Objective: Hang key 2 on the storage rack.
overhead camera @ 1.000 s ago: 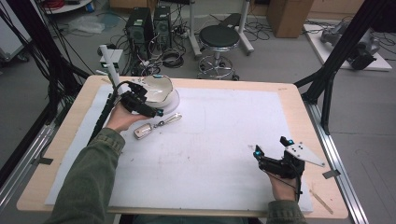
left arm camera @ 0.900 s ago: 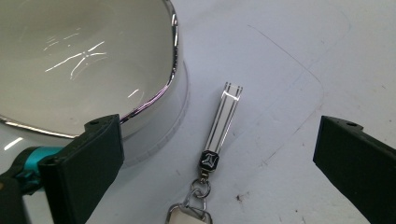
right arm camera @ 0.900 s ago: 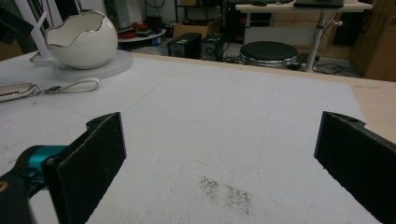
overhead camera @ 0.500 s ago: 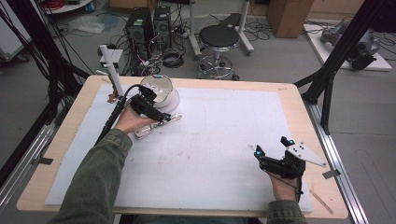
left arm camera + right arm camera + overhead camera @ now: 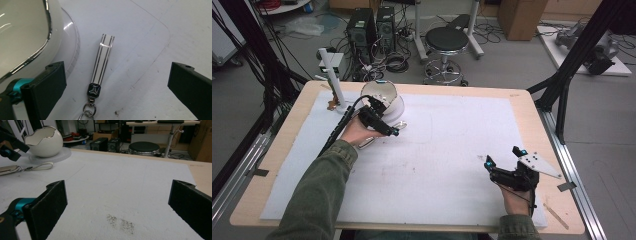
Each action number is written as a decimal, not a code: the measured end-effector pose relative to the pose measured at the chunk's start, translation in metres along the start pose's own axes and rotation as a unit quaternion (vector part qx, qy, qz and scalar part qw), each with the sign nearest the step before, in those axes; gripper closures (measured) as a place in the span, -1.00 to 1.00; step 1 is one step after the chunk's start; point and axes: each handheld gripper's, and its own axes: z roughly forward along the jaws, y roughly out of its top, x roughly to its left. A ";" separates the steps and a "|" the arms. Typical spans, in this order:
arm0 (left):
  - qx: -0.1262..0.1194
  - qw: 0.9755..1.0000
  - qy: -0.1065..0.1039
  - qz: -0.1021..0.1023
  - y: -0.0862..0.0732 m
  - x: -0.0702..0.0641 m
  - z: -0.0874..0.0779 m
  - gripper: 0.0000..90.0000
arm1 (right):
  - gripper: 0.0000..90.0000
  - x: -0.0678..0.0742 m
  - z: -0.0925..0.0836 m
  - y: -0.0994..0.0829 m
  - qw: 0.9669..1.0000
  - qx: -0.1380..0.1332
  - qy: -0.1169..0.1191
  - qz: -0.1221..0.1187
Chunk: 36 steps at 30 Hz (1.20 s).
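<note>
White-striped key fob strap lies flat between the left gripper jaws, spread wide, likely to straddle it; egg-shaped bowl beside one jaw; right gripper gapes, idle.

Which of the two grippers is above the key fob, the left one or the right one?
The left gripper, beside the white egg-shaped bowl, has its open jaws over the striped white key fob. The right gripper is over bare white mat.
</note>
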 end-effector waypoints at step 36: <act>0.049 0.999 0.007 0.015 0.009 0.004 0.047 -0.58 | -0.98 0.000 0.000 0.000 1.000 0.002 0.003 -0.001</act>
